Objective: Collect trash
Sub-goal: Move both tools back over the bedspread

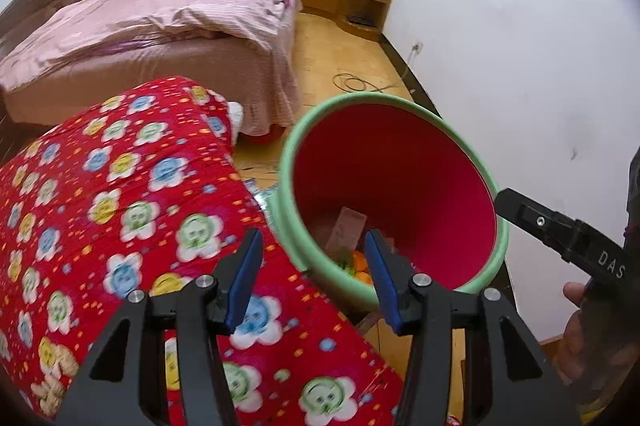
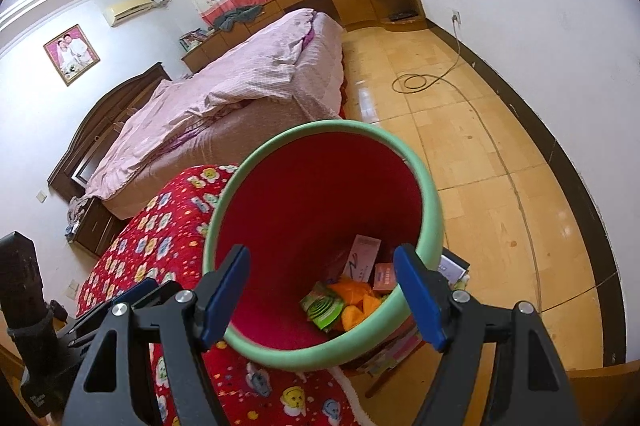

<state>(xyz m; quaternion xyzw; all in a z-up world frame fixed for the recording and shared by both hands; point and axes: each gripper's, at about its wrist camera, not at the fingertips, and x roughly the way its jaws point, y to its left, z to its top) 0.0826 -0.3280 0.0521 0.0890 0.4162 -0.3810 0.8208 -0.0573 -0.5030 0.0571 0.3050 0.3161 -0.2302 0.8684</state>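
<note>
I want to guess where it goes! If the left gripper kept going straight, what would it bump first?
Probably the near green rim of the red-lined round trash bin, right ahead of the open left gripper; depth is hard to judge.

Black tool (image 1: 312, 278), blue pads (image 1: 244, 286), silver screws

Green-rimmed red bin (image 2: 320, 194), trash (image 2: 352, 300) inside
</note>
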